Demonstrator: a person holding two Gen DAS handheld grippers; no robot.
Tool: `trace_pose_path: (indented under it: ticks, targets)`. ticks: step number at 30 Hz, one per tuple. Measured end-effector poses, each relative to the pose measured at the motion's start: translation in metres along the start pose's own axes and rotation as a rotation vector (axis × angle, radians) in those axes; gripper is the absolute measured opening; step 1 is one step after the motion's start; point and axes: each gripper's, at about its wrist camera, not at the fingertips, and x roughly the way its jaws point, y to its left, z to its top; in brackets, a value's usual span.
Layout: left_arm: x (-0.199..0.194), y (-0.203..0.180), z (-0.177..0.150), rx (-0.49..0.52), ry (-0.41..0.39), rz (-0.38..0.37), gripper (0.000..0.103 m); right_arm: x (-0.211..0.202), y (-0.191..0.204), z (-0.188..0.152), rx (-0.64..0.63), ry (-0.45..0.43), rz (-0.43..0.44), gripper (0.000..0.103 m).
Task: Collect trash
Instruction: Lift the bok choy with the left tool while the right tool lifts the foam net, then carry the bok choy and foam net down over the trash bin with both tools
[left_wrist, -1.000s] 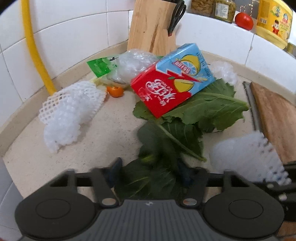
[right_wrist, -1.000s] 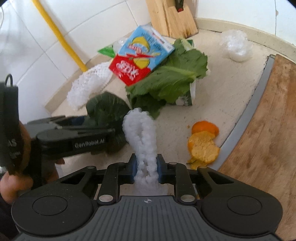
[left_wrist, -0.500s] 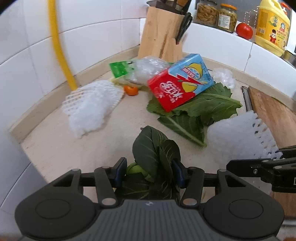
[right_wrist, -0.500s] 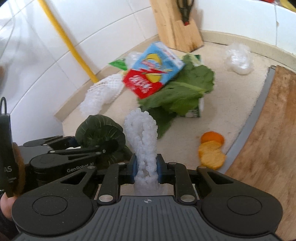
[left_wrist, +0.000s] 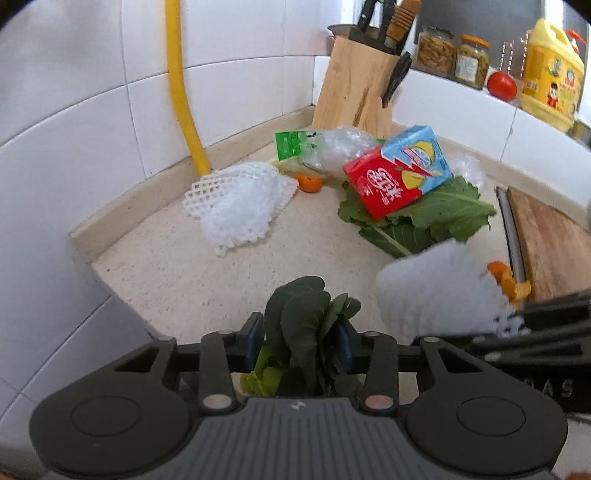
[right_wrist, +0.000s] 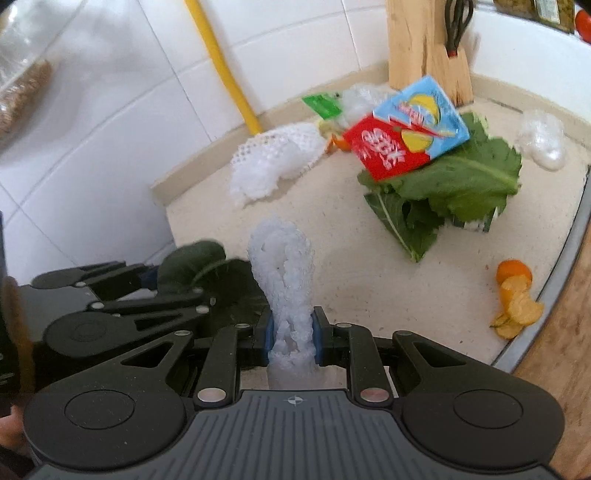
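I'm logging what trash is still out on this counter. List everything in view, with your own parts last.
drink carton: 1, red and blue, lying on the leaves near the corner
large leaves: a few, green, under the carton
foam net on counter: 1, white, by the yellow pipe
clear plastic bag: 1, green label, behind the carton
crumpled plastic: 1, clear, right of the leaves
orange peels: a few, beside the cutting board
cutting board: 1, wooden, right side
knife block: 1, wooden, corner
yellow pipe: 1, on the tiled wall
left tool: shut on a dark leafy green
right tool: shut on a white foam net
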Motion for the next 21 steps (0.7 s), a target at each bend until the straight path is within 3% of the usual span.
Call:
trace_pose_path:
  ticks: [2, 10, 12, 14, 16, 21]
  targets:
    - [0.009, 0.002, -0.003, 0.0, 0.005, -0.001, 0.049, 0.003, -0.002, -0.001, 0.006, 0.005, -0.02, 0.026]
    - [0.041, -0.009, -0.008, 0.085, 0.043, 0.02, 0.072, 0.004, -0.017, -0.002, 0.055, -0.002, -0.024, 0.026]
    - [0.043, -0.007, -0.008, 0.069, 0.029, 0.012, 0.071, 0.008, -0.02, -0.001, 0.064, 0.004, -0.02, 0.026]
    - [0.045, -0.004, -0.005, 0.041, 0.03, -0.009, 0.059, 0.013, -0.024, 0.0, 0.068, 0.013, -0.023, 0.026]
    - [0.046, -0.003, -0.002, 0.024, 0.029, -0.026, 0.053, 0.017, -0.027, 0.001, 0.075, 0.023, -0.018, 0.026]
    - [0.045, -0.001, -0.001, 0.006, 0.034, -0.017, 0.052, 0.022, -0.03, 0.006, 0.088, 0.027, 0.002, 0.026]
